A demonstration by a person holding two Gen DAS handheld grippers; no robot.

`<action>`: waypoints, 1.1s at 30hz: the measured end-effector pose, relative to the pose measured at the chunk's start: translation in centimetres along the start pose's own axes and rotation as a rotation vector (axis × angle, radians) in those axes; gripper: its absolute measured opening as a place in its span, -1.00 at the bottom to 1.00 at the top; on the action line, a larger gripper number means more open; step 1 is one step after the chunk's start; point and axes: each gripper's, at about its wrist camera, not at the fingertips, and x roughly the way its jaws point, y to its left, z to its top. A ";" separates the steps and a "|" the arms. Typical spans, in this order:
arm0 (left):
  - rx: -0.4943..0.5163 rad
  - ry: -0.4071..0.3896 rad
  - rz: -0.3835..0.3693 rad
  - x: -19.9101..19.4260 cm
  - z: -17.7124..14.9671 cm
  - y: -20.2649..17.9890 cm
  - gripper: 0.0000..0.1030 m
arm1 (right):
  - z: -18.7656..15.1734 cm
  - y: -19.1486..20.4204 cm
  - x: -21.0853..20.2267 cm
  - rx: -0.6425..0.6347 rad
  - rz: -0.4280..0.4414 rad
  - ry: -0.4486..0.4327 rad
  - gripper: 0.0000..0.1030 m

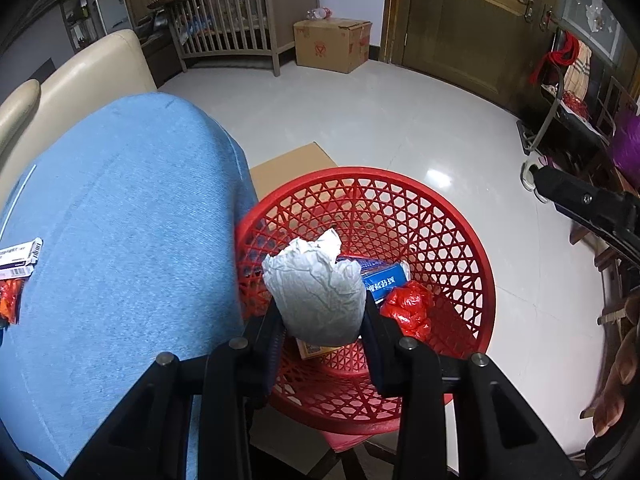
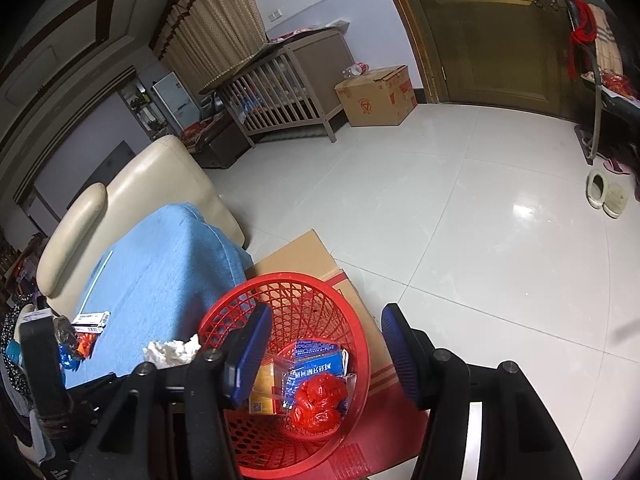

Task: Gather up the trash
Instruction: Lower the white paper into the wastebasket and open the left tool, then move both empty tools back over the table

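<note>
Jaws of the left gripper [image 1: 324, 312] clamp crumpled paper [image 1: 316, 292] over the red basket [image 1: 460, 240]; right gripper [image 2: 324, 352] jaws apart.

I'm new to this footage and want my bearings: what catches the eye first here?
The bright red lattice basket stands on flattened cardboard beside a blue-covered seat. The left gripper holds a crumpled white paper wad just above it. Inside lie a blue packet and a red plastic bag, while the right gripper hovers open over the rim.

One red plastic lattice basket [image 2: 224, 312], one crumpled white paper wad [image 1: 316, 292], one red crinkled plastic bag [image 2: 318, 400] and two blue printed packets [image 2: 320, 364] are counted.
</note>
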 end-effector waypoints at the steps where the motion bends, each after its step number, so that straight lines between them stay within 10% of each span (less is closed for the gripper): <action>1: 0.002 0.015 -0.009 0.3 0.0 -0.1 -0.23 | 0.0 0.0 -0.1 0.000 0.000 0.000 0.19; 5: 0.005 0.030 -0.010 0.8 0.1 -0.2 0.43 | 0.1 0.1 -0.1 -0.003 0.001 0.000 0.19; 16: -0.149 -0.065 0.012 -3.1 -0.3 5.9 0.44 | -0.1 2.9 0.9 -0.055 0.026 0.026 0.19; 33: -0.546 -0.144 0.175 -8.0 -8.0 23.1 0.44 | -4.8 20.2 7.0 -0.407 0.237 0.229 0.18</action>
